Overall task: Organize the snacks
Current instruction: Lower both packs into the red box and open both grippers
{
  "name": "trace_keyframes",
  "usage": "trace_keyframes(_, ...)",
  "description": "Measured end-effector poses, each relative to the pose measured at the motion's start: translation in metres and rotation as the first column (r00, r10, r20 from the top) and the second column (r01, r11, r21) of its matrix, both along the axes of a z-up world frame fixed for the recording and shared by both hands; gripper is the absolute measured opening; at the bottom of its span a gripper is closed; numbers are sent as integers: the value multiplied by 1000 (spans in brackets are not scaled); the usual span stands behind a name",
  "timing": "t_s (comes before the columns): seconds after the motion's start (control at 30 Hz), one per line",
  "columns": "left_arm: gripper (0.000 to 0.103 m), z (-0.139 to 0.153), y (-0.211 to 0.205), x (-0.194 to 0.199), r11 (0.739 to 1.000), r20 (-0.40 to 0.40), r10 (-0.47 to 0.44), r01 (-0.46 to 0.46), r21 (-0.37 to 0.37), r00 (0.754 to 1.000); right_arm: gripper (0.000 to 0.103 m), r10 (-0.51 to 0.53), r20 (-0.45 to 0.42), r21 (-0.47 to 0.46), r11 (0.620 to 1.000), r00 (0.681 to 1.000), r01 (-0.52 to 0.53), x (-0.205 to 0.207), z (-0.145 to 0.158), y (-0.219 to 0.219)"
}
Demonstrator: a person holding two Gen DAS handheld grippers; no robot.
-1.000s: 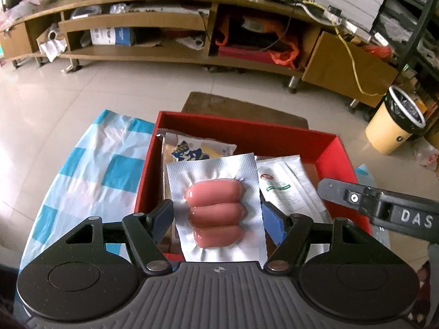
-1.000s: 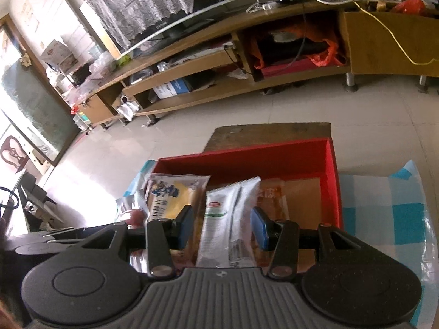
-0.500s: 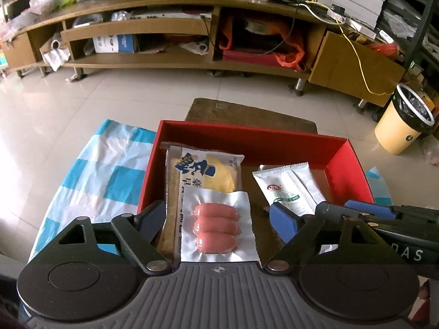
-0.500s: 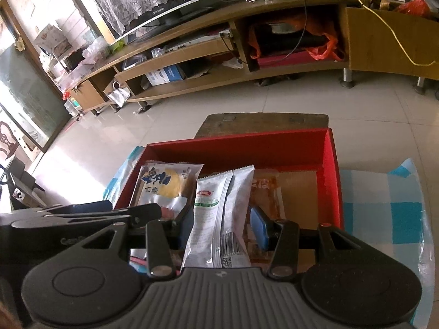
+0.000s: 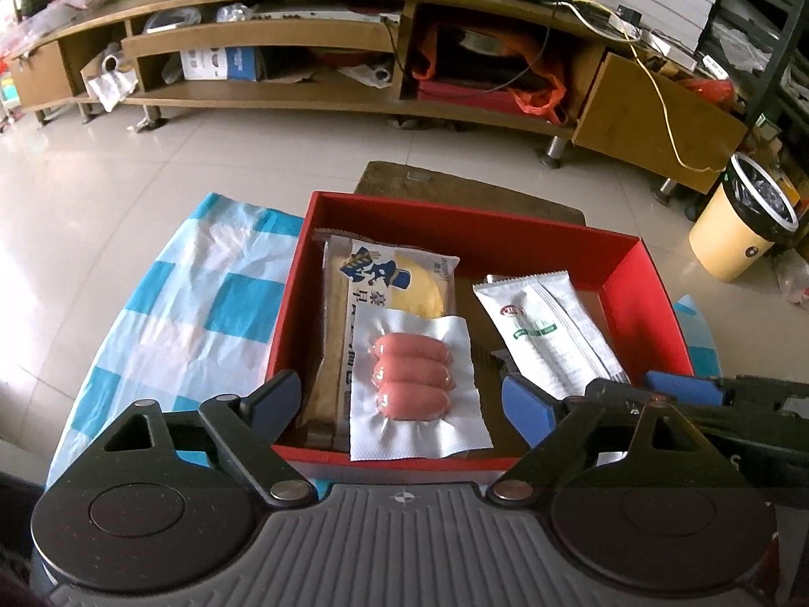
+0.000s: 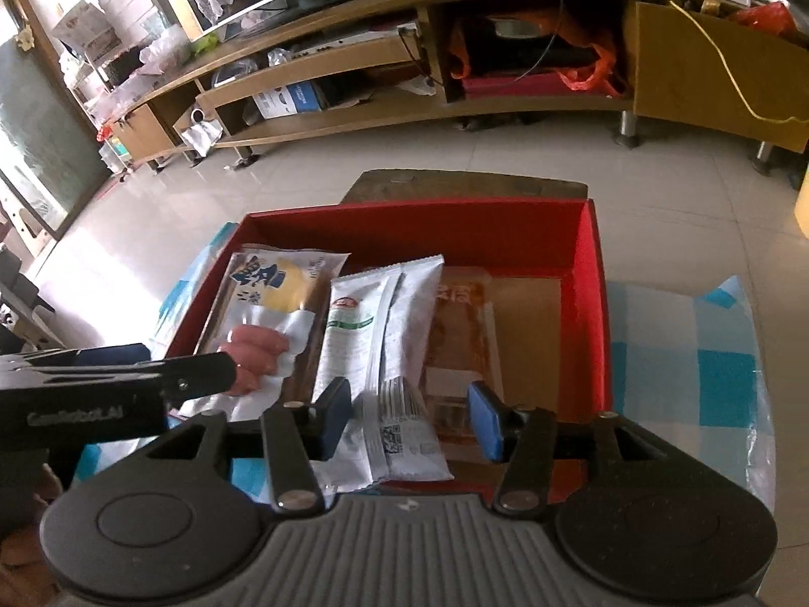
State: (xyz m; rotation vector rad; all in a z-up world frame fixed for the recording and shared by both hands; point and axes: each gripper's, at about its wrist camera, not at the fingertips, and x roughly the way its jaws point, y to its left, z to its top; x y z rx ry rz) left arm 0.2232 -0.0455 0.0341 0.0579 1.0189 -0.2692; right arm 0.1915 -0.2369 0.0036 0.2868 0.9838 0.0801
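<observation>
A red box (image 5: 652, 298) (image 6: 591, 303) holds several snack packs. A vacuum pack of three pink sausages (image 5: 412, 379) (image 6: 253, 349) lies on a yellow and blue cake pack (image 5: 389, 278) (image 6: 273, 278) at the box's left. A white and green sachet (image 5: 546, 334) (image 6: 364, 334) lies in the middle, a brown snack pack (image 6: 457, 334) to its right. My left gripper (image 5: 402, 402) is open and empty above the box's near edge. My right gripper (image 6: 409, 417) is open, its fingers either side of the sachet's near end, above it.
The box stands on a blue and white checked cloth (image 5: 202, 313) (image 6: 708, 369) over a small table. A long wooden TV cabinet (image 5: 354, 50) runs along the back. A yellow bin (image 5: 743, 222) stands on the tiled floor at right.
My left gripper opened wide, let go of the sausage pack onto the cake pack and drew back. My right gripper drew back a little over the sachet.
</observation>
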Motion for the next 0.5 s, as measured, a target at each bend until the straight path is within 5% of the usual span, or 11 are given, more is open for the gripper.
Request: trace_keyframes(0.5, 91, -4, 7, -14, 999, -18, -41, 41, 13, 999, 51, -5, 55, -93, 996, 998, 10, 2, 7, 8)
